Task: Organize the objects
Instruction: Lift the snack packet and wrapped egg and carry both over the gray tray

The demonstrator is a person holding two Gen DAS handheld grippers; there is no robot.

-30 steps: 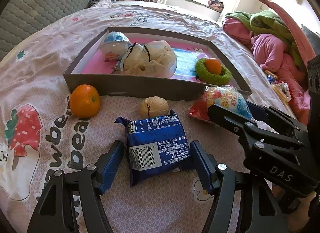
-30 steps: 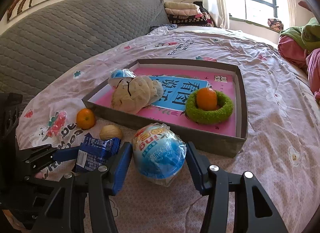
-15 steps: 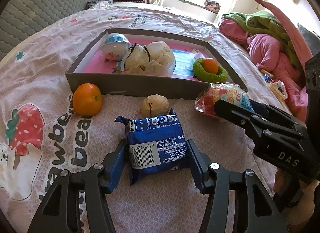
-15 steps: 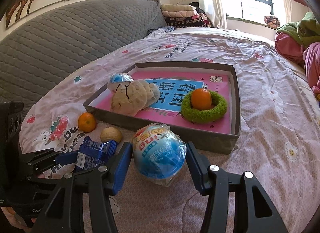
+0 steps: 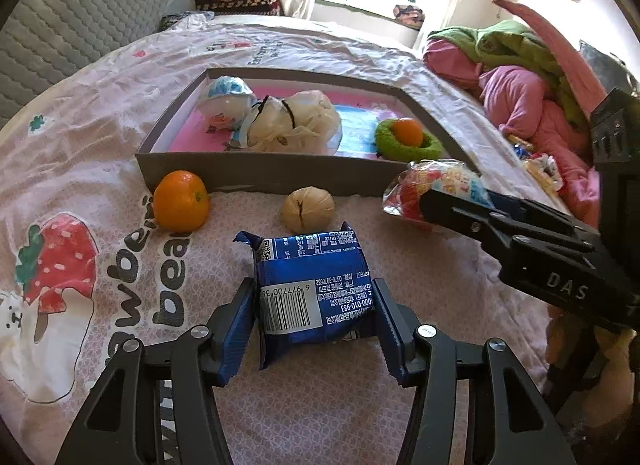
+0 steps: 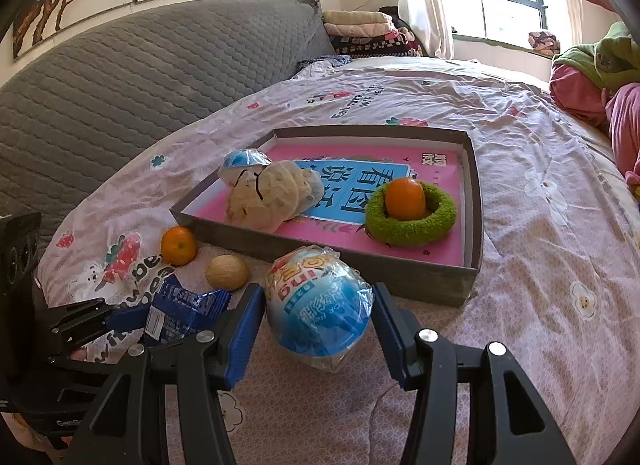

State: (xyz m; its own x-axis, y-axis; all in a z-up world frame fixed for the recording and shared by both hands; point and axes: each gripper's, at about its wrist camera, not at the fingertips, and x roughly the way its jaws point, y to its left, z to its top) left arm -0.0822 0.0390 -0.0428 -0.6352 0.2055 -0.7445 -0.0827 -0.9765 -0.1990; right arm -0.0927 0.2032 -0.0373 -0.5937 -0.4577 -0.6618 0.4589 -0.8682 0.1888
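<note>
Two hand-held grippers we see: left hand-held gripper (image 5: 316, 319) clamps the blue snack packet (image 5: 310, 285); right hand-held gripper (image 6: 318, 321) grips the wrapped blue toy egg (image 6: 318, 305).

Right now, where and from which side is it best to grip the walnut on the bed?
Probably grip the walnut across its round middle, coming from above. The tray wall stands close behind it and the blue packet lies just in front, so its left and right sides are freest.
</note>
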